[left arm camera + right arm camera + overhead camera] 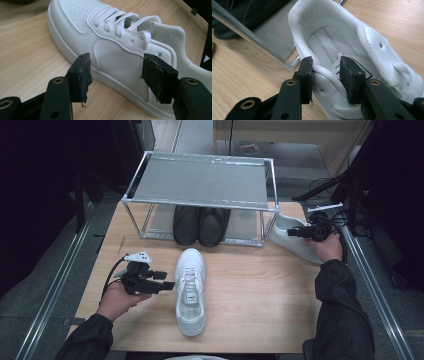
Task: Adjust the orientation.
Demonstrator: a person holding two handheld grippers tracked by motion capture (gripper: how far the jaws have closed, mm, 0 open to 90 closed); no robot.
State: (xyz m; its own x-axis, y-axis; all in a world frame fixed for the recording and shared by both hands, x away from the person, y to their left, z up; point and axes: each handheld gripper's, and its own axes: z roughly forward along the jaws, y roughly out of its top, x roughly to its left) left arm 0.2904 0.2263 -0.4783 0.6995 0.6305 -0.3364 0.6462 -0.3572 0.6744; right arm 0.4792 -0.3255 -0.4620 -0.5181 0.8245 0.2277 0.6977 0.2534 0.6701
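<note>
The right gripper (325,72) straddles the collar of a white leather lace-up sneaker (367,62) at the table's two o'clock, one jaw inside; whether it pinches is unclear. The left gripper (116,75) gapes beside its twin (190,290), centre. Black shoes (201,225) already sit in the metal rack (200,180) at twelve; both sneakers remain. The high view shows the rack whole.

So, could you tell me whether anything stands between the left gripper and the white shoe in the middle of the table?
Nothing visible does. The left gripper faces the side of the white shoe with its jaws open, and only bare table lies in the gap.
</note>
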